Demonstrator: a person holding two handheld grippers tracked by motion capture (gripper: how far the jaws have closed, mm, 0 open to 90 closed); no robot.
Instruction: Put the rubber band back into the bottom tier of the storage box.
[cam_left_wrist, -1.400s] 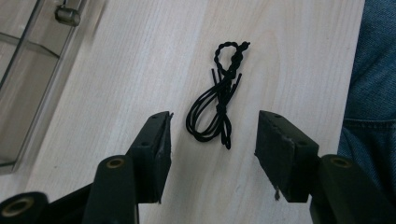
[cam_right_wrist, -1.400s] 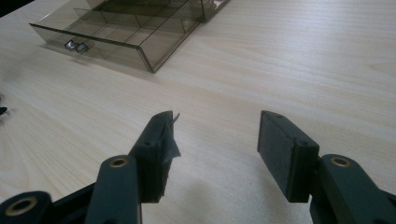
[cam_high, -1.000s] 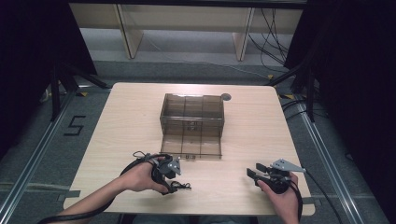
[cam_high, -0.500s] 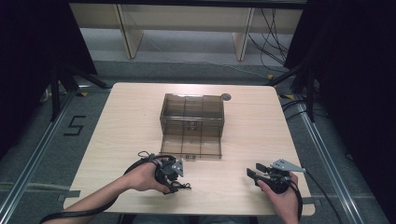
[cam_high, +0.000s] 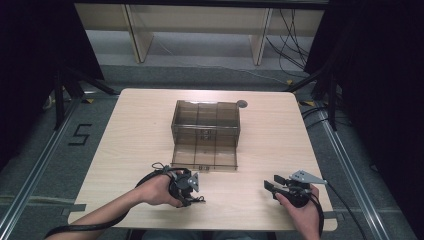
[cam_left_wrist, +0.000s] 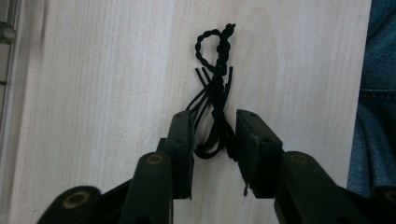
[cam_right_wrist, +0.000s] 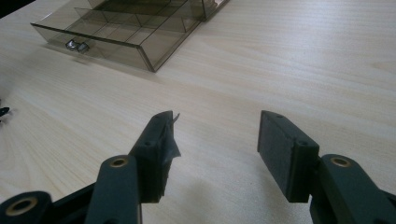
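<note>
A small bundle of black twisted cord (cam_left_wrist: 215, 84) lies on the pale wooden table (cam_high: 135, 130) near its front edge. My left gripper (cam_left_wrist: 215, 140) points down at it, with one jaw on each side of the bundle's lower loops. The jaws are narrowed but a gap remains, and the cord rests on the table. In the high view the left gripper (cam_high: 187, 192) sits front left of centre, with the cord (cam_high: 198, 200) at its tip. My right gripper (cam_high: 270, 187) hovers front right, open and empty (cam_right_wrist: 215, 140).
A smoky transparent compartment box (cam_high: 205, 135) stands at the table's middle, its lid folded open toward me, with latches (cam_right_wrist: 77, 45) on the near edge. A small grey disc (cam_high: 242, 104) lies behind the box. A blue denim leg (cam_left_wrist: 378, 93) shows beyond the table edge.
The left hand has shifted slightly over the cord bundle. The right gripper has stayed in place.
</note>
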